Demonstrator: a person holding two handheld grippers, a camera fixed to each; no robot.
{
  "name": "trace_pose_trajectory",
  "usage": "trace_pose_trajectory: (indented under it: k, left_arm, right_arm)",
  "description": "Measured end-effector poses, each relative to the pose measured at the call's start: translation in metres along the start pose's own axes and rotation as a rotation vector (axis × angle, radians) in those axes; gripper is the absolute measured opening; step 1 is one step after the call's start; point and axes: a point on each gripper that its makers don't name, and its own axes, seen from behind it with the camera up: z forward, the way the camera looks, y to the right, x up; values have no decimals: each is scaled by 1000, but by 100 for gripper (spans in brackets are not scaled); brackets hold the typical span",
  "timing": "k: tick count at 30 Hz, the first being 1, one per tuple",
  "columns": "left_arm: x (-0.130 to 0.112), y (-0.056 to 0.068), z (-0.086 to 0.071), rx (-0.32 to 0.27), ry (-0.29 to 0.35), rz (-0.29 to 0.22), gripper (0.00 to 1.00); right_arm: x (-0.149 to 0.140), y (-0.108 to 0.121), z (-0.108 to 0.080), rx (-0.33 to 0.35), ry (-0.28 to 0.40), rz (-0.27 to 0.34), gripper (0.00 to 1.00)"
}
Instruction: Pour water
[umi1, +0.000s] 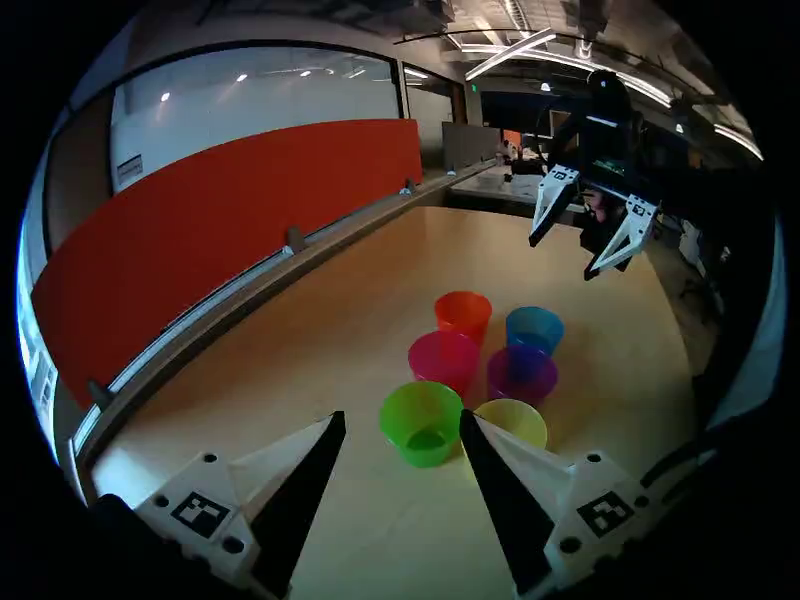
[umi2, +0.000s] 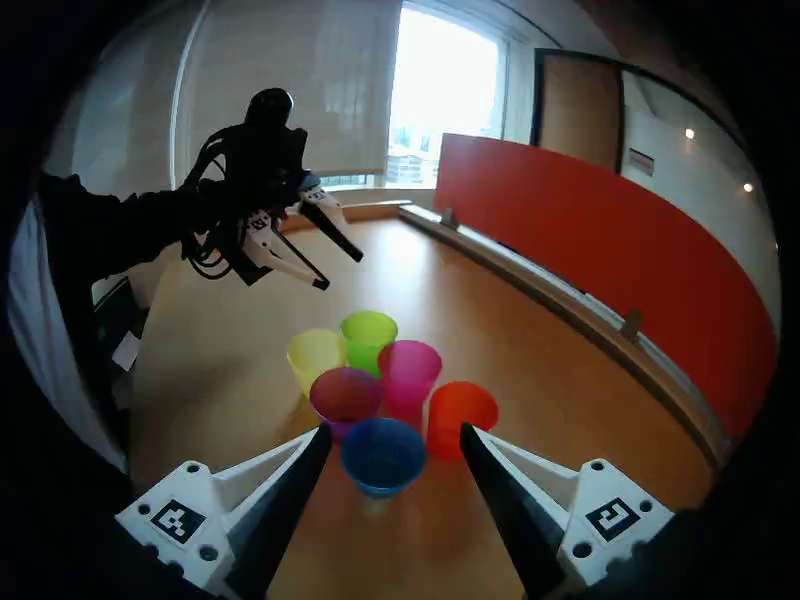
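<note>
Basically pre-grasp: left tool (umi1: 401, 415) and right tool (umi2: 393, 430) both hover empty, fingers apart, above the six-cup cluster (umi1: 443, 355) on the table (umi1: 300, 350), lower centre of frame, aimed at green cup (umi1: 422, 422) and blue cup (umi2: 382, 456); next likely descend, grip a cup before tilting to pour.

Dim, fisheye-warped views, backlit by window (umi2: 445, 90) glare.

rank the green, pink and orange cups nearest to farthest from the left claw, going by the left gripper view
1. Green cup: at the tips of the left claw, between its two fingers.
2. Pink cup: just behind the green one, slightly to its right.
3. Orange cup: behind the pink one, farthest back.
</note>
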Motion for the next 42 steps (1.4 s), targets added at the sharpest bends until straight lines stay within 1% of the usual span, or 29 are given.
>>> trace_pose_trajectory:
  k: [12,30,42]
  left_arm:
    - [-19,-2,16,-3,-34,5,84]
    - [-40,2,34,-19,-74,13,84]
    - [-50,9,41,-43,-93,19,84]
  right_arm:
    - [-7,-1,8,11,-9,9,99]
    - [-32,-3,23,26,-48,5,99]
    - [-44,-2,28,28,-65,13,99]
